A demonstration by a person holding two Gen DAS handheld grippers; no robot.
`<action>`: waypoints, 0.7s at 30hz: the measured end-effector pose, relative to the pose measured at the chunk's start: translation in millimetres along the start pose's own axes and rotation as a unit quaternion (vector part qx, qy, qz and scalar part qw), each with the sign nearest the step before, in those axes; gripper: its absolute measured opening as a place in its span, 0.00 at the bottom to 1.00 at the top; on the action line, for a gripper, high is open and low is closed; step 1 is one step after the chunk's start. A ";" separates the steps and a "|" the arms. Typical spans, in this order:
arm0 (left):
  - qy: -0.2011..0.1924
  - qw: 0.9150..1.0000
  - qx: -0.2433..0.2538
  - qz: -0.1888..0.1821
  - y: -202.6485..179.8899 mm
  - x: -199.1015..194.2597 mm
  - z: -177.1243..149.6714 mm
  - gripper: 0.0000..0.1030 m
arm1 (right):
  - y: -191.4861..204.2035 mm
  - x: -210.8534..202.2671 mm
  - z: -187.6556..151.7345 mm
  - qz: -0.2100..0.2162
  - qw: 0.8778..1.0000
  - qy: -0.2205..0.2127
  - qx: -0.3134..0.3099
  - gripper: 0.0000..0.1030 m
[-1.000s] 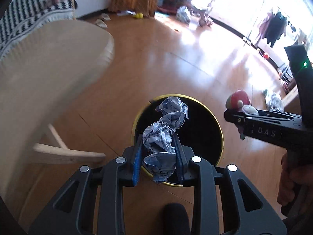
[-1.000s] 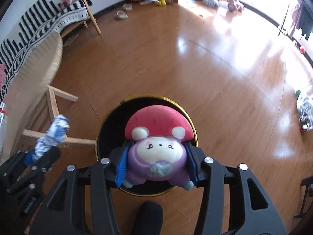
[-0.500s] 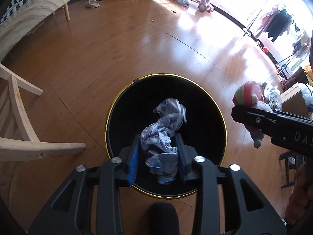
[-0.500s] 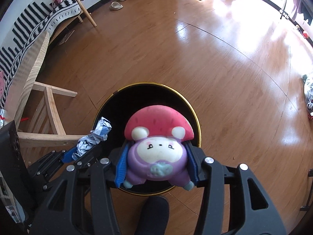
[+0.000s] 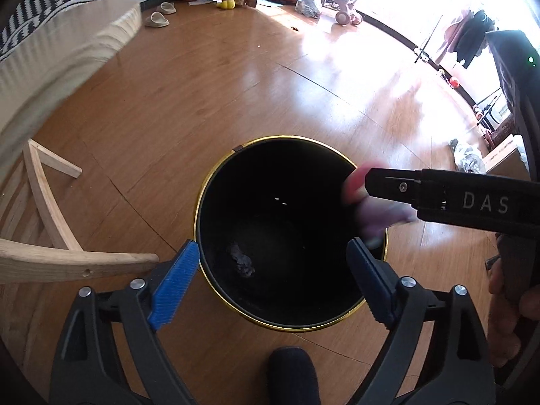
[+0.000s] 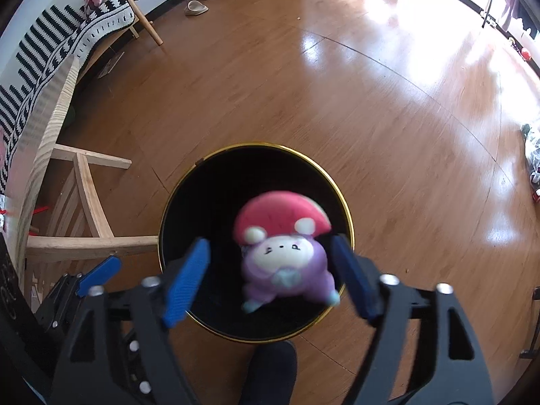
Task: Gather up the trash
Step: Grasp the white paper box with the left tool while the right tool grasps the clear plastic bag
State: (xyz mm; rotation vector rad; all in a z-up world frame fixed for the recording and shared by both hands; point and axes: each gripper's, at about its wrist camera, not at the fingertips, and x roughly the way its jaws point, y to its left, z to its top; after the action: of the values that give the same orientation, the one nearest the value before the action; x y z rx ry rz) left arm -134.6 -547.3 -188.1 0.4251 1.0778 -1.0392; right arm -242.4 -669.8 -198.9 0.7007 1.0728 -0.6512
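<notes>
Hovering over the black bin (image 5: 216, 290), my left gripper (image 5: 271, 281) has just been spreading its jaws wide, nothing between them; the crumpled wrapper (image 5: 241, 260) is lying on the bin floor. My right gripper (image 6: 270, 280) has also just been opening, and the mushroom-cap plush toy (image 6: 283, 249) is blurring between its parted pads, over the bin mouth.

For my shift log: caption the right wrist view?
Open right tool releases blurred mushroom-cap toy over black gold-rimmed bin.
</notes>
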 end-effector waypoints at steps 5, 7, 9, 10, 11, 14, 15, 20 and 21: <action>-0.013 1.000 -0.008 -0.007 7.3 -26.1 -1.4 0.87 | 13.0 -19.0 2.2 0.000 1.000 -0.023 -0.004 0.79; -0.021 1.000 -0.008 -0.010 11.9 -41.8 -2.6 0.87 | 23.0 -32.8 4.1 0.001 0.999 -0.040 -0.009 0.79; -0.034 0.999 -0.006 -0.011 18.8 -61.7 -3.5 0.87 | 36.8 -47.7 6.0 0.011 0.998 -0.058 -0.017 0.81; -0.045 0.999 -0.005 -0.010 24.4 -76.3 -3.7 0.88 | 48.7 -58.7 6.5 0.020 0.997 -0.071 -0.024 0.83; -0.055 0.998 -0.006 -0.006 30.8 -89.9 -4.4 0.89 | 57.8 -65.7 6.9 0.026 0.996 -0.080 -0.029 0.83; -0.083 0.996 -0.015 0.019 56.5 -132.8 -9.0 0.90 | 93.9 -87.3 6.2 0.049 0.992 -0.106 -0.052 0.86; -0.092 0.995 -0.022 0.029 69.0 -148.1 -12.3 0.91 | 103.7 -92.2 5.8 0.056 0.990 -0.111 -0.059 0.88; -0.126 0.983 -0.083 0.107 150.6 -217.9 -38.5 0.92 | 196.2 -105.2 -6.7 0.098 0.980 -0.121 -0.126 0.90; -0.131 0.978 -0.099 0.126 169.4 -229.9 -46.2 0.92 | 210.8 -104.9 -10.8 0.101 0.978 -0.121 -0.139 0.91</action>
State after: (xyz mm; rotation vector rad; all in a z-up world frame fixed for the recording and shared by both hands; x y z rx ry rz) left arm -33.8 -320.6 -39.4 0.2478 0.8558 -0.7321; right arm -122.8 -517.5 -64.4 0.4670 0.8336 -0.3894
